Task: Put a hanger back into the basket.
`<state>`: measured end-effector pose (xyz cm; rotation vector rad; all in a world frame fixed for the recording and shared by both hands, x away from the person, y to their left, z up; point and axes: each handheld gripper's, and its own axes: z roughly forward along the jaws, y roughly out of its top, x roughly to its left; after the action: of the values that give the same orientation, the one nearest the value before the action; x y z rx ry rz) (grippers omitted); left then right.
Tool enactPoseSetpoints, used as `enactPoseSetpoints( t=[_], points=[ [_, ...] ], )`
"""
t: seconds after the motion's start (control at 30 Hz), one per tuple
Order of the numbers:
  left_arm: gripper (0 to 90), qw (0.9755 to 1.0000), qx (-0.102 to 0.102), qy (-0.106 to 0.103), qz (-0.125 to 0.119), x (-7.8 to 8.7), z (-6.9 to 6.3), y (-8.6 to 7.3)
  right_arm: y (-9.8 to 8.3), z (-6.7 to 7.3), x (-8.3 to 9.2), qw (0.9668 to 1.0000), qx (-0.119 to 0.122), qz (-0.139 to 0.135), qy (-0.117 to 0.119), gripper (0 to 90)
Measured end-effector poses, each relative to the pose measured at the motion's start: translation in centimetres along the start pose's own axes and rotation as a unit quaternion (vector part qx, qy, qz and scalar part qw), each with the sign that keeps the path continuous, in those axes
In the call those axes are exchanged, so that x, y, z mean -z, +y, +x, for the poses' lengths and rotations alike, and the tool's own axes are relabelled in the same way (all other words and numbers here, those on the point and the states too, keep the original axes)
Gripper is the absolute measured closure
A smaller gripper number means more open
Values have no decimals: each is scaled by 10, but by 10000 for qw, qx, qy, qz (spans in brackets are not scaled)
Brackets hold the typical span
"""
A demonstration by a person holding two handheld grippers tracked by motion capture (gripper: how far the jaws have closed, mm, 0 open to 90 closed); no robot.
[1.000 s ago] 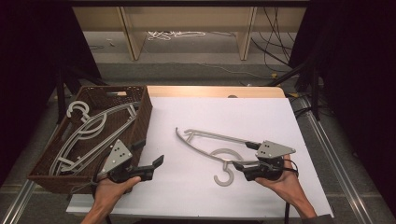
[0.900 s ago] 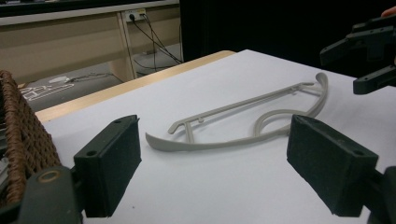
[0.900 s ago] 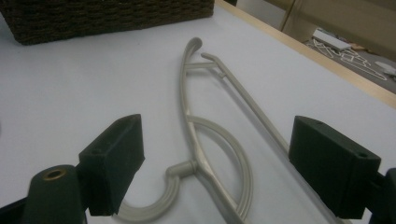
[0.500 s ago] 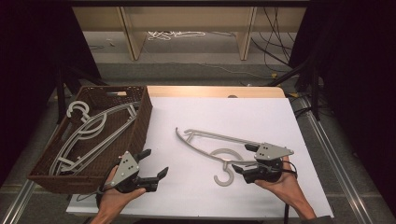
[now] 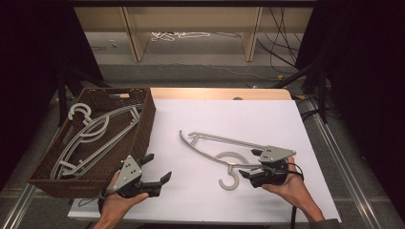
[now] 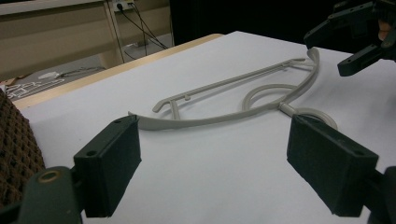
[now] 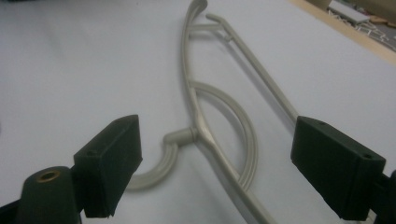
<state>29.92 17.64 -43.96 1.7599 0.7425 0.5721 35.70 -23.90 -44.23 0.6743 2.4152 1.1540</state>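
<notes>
Grey plastic, the hanger [image 5: 224,153] lies flat on the white table sheet [image 5: 215,114], its hook pointing toward you. Your right gripper [image 5: 252,165] sits at the hanger's right end, jaws spread wide on either side of the arm and bar, gripping nothing. Your left gripper [image 5: 157,168] rests near the front edge, jaws wide and empty, well apart from the hanger. Beside it, the brown wicker basket [image 5: 143,125] holds more hangers [image 5: 90,136].

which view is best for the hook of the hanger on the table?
The right gripper view: the hook lies close between the open right claw jaws, curve and neck plain. The high view shows the whole hook, small, beside the claw. The left gripper view shows a sliver of the hook behind a jaw.
</notes>
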Motion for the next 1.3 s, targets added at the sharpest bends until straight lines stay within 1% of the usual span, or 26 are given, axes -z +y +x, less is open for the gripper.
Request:
enactPoseSetpoints(
  t=[0.1,0.13,0.17,0.23,0.27,0.3,0.37,0.4,0.47,0.5,0.53,0.6,0.7,0.73,0.77,0.8,0.83,0.87,0.9,0.97,1.03,1.07,1.1,1.17,1.2,1.3],
  points=[
    [174,10000,-62,-18,3,1,0,-1,-2,-4,-4,9993,70,356,-27,179],
    [175,10000,-43,-18,26,1,0,-2,-2,-6,-5,9989,119,454,-46,182],
    [174,10000,-45,-13,34,2,0,-3,-3,-6,-6,9985,66,537,-23,187],
    [175,10000,-30,4,27,2,1,-3,-3,-9,-9,9976,66,693,17,192],
    [175,10000,-40,9,32,2,2,-3,-3,-11,-12,9971,135,755,27,192],
    [175,10000,-13,17,37,1,2,-3,-4,-12,-15,9967,147,794,-15,194],
    [175,10000,-14,17,54,1,1,-3,-5,-16,-19,9952,118,968,88,203],
    [175,10000,-23,15,63,0,1,-3,-5,-17,-22,9941,108,1072,104,216],
    [175,10000,-55,-5,73,0,1,-3,-5,-21,-25,9912,262,1292,106,244],
    [175,9999,-69,-21,74,0,1,-3,-4,-22,-26,9895,203,1428,87,254],
    [175,9999,-60,-15,95,0,1,-3,-4,-25,-27,9886,277,1478,117,272],
    [175,9999,-65,-16,94,0,1,-3,-4,-30,-28,9873,280,1551,195,297],
    [176,10000,-53,-25,78,0,1,-4,-3,-37,-31,9830,307,1776,334,340],
    [176,10000,7,-17,72,0,1,-4,-3,-39,-33,9822,341,1811,368,367],
    [176,10000,-42,-17,69,0,2,-4,-3,-41,-34,9812,335,1860,400,385],
    [176,10000,18,-26,70,0,1,-4,-3,-43,-36,9807,328,1871,459,401],
    [176,10000,14,-28,77,0,1,-4,-3,-44,-37,9793,304,1927,536,424],
    [176,9999,-62,-29,89,0,2,-4,-3,-46,-38,9773,342,2000,613,435],
    [176,9999,-49,-32,92,0,2,-4,-2,-46,-40,9755,355,2075,633,449],
    [176,9999,-52,-33,96,0,2,-4,-1,-47,-42,9725,297,2209,674,485],
    [177,9999,-53,-40,92,0,2,-4,-1,-49,-45,9700,306,2309,689,516],
    [177,9999,-56,-38,94,0,2,-4,0,-49,-46,9695,262,2325,734,534],
    [177,9999,-49,-35,87,0,2,-4,0,-50,-47,9691,289,2318,797,554],
    [178,9999,-53,-33,91,0,2,-4,1,-50,-47,9665,219,2409,863,586],
    [179,9999,-59,-38,103,0,2,-4,1,-50,-48,9663,189,2417,871,588],
    [181,9999,-46,-43,114,-1,1,-4,4,-52,-51,9632,10,2541,877,597]
  ],
)
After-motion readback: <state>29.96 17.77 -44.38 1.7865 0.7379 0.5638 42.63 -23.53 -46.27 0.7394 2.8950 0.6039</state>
